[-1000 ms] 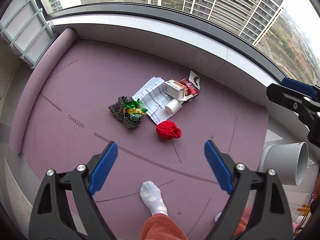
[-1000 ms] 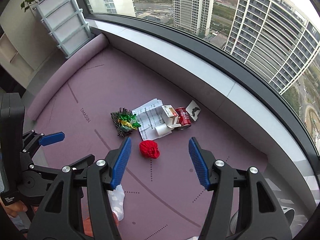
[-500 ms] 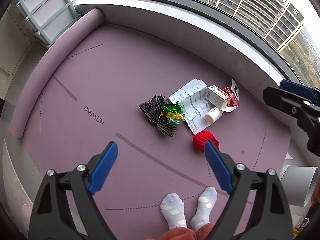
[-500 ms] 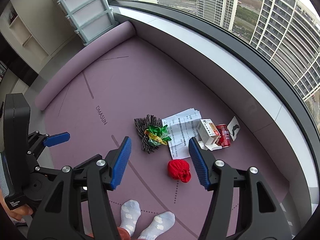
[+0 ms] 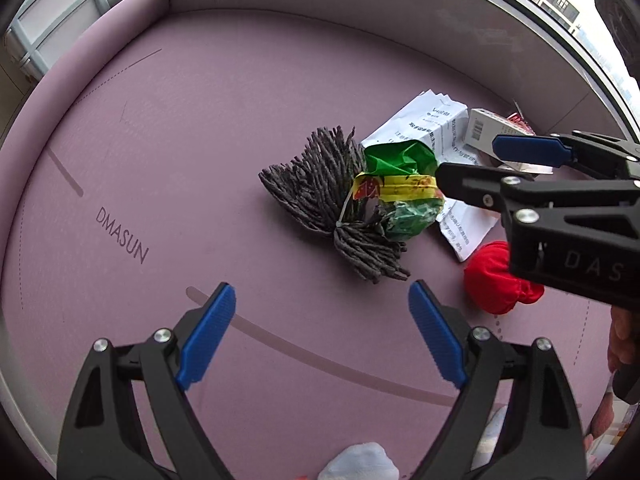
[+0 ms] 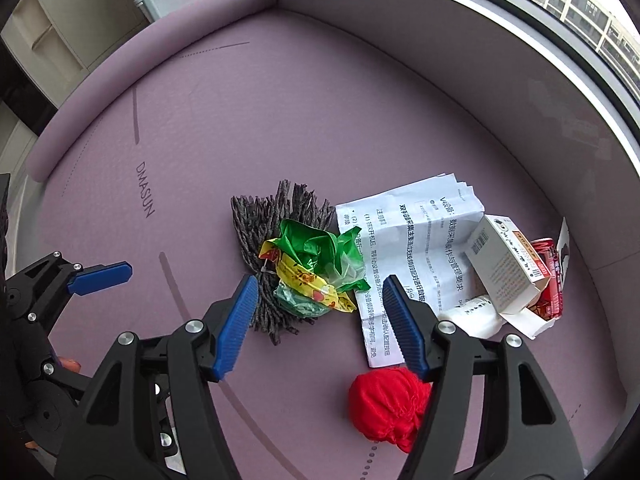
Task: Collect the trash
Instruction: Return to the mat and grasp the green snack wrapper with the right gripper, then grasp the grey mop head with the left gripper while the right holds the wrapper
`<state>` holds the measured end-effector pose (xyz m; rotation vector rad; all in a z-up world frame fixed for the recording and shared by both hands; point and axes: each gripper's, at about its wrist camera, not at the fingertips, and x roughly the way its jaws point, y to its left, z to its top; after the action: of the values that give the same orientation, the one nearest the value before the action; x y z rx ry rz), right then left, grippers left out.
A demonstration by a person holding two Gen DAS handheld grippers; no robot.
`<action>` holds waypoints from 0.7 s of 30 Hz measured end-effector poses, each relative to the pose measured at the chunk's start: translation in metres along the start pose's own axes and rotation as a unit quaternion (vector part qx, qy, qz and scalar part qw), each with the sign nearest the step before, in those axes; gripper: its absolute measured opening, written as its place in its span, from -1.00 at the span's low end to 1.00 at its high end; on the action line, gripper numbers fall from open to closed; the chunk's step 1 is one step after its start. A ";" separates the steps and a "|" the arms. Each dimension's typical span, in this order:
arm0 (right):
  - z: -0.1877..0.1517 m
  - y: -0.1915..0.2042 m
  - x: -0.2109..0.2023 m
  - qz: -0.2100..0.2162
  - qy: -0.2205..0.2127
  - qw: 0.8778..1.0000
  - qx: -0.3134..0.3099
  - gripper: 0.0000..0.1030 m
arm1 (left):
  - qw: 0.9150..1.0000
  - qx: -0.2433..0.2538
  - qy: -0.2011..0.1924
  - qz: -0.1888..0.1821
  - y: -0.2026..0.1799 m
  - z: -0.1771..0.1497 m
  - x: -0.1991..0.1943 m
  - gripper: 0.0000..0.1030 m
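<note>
In the left wrist view, the left gripper point(image 5: 322, 322) hangs released over the bare purple mat point(image 5: 168, 128), with nothing between its jaws. The grey mop head point(image 5: 320, 196) and green wrapper point(image 5: 400, 184) lie just ahead.

In the right wrist view, the right gripper point(image 6: 316, 312) holds nothing; its jaws have just been opening above the green wrapper point(image 6: 316, 264), beside the printed paper point(image 6: 404, 240) and red cloth ball point(image 6: 384, 404).

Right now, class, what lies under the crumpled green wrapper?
The green wrapper sits on a bundle of grey mop strands, its right edge overlapping the printed paper. The purple mat lies below; the tied middle of the strands is covered.
</note>
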<state>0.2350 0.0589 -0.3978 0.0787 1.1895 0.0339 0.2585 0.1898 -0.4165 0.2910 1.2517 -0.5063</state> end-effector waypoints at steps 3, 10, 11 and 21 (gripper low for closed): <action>-0.004 0.003 0.035 -0.001 0.012 1.000 0.000 0.35 | 1.000 -0.001 0.000 -0.001 0.007 -0.006 0.017 0.71; -0.001 0.008 0.056 0.009 0.018 1.000 0.006 -0.19 | 1.000 -0.006 0.006 -0.009 0.016 -0.009 0.030 0.71; 0.000 0.008 0.053 0.009 0.019 1.000 0.005 -0.20 | 1.000 -0.006 0.006 -0.010 0.016 -0.007 0.030 0.71; 0.012 -0.005 0.014 0.009 -0.005 1.000 0.001 -0.21 | 1.000 -0.008 -0.010 -0.023 -0.003 0.017 0.037 0.71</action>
<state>0.2510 0.0547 -0.4062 0.0914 1.1791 0.0473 0.2796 0.1717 -0.4465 0.2442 1.2436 -0.5371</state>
